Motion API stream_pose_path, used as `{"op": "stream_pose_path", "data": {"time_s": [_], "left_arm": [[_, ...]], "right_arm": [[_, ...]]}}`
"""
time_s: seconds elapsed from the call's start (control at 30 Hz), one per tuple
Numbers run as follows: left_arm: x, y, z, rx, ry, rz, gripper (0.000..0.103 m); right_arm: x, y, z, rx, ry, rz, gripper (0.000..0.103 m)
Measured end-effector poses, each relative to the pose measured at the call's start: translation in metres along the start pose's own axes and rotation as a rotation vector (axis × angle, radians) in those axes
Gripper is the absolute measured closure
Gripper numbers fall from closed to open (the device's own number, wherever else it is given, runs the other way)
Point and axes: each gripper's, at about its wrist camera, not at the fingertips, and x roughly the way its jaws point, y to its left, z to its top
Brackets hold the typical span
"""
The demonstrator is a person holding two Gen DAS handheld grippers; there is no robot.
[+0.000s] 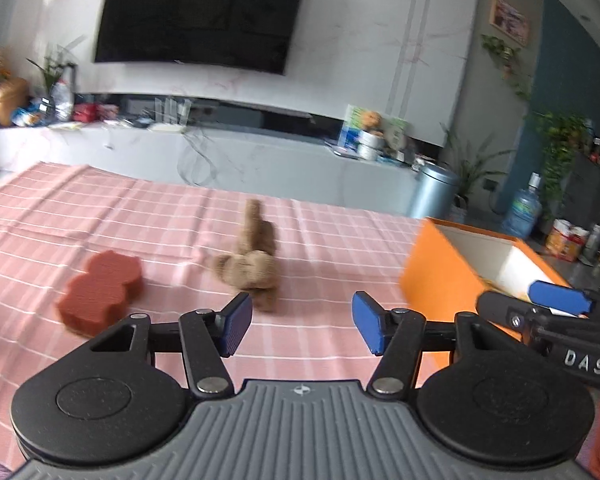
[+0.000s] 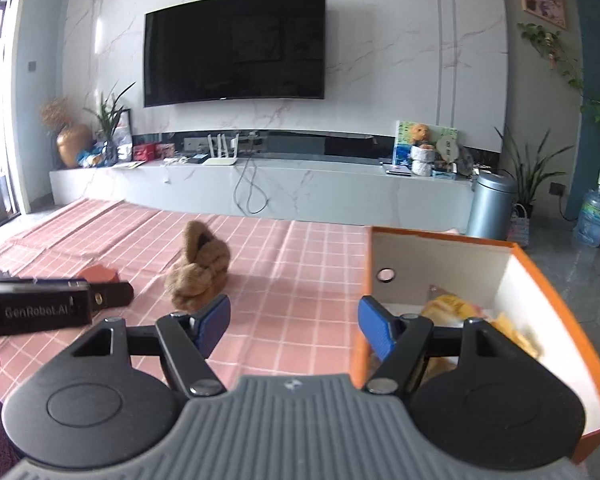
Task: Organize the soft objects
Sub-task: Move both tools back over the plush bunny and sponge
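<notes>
A brown plush toy (image 1: 252, 264) (image 2: 198, 266) lies on the pink checked cloth (image 1: 140, 208) just beyond my left gripper (image 1: 302, 322), which is open with nothing between its blue pads. A red-brown foam sponge (image 1: 100, 292) (image 2: 102, 273) sits to the left of the plush. An orange box (image 1: 444, 276) (image 2: 540, 280) with a white inside stands at the right and holds yellow soft items (image 2: 456, 308). My right gripper (image 2: 294, 326) is open and empty, its right finger over the box's near left corner. Each gripper's side shows in the other's view.
Past the cloth's far edge stand a white TV bench (image 2: 300, 188) with clutter and a wall-mounted TV (image 2: 236, 46). A metal bin (image 2: 492, 206) and a water bottle (image 2: 592, 218) stand on the floor at the right, with plants behind them.
</notes>
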Motion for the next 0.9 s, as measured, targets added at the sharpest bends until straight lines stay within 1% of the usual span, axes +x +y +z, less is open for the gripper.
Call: {"op": "stream_pose_path", "data": {"time_s": [0.1,0.2,0.27,0.33,0.43,0.47,0.63,0.7,0.73,0.77,0.83,0.9], "left_arm": [[-0.007,0.011,-0.007,-0.014,-0.029,0.056,0.034],[-0.007,0.027,-0.011,-0.047,-0.017,0.076,0.034],[-0.006,0.036,-0.013,-0.065,-0.015,0.101,0.034],[-0.005,0.044,-0.016,-0.082,-0.02,0.135,0.033],[-0.003,0.055,-0.016,-0.103,-0.025,0.166,0.031],[-0.002,0.059,-0.016,-0.118,-0.023,0.175,0.031],[0.006,0.081,-0.017,-0.157,0.007,0.234,0.025],[0.008,0.089,-0.017,-0.165,0.016,0.252,0.021],[0.009,0.093,-0.018,-0.171,0.018,0.26,0.02],[0.01,0.098,-0.018,-0.177,0.022,0.268,0.016],[0.011,0.103,-0.017,-0.178,0.023,0.281,0.015],[0.013,0.107,-0.016,-0.171,0.022,0.293,0.011]], "right_arm": [[0.01,0.013,-0.006,-0.027,0.021,0.012,0.033],[0.023,0.022,-0.007,-0.026,0.059,0.051,0.032],[0.031,0.032,-0.008,-0.033,0.073,0.068,0.029],[0.038,0.038,-0.008,-0.032,0.077,0.083,0.023],[0.051,0.048,-0.006,-0.038,0.089,0.101,0.022],[0.056,0.052,-0.005,-0.042,0.096,0.103,0.02],[0.079,0.066,0.0,-0.054,0.123,0.12,0.018],[0.089,0.072,0.002,-0.064,0.129,0.13,0.018],[0.094,0.074,0.003,-0.07,0.133,0.134,0.017],[0.098,0.076,0.004,-0.074,0.137,0.136,0.015],[0.107,0.079,0.007,-0.075,0.14,0.136,0.014],[0.116,0.081,0.011,-0.073,0.144,0.139,0.014]]}}
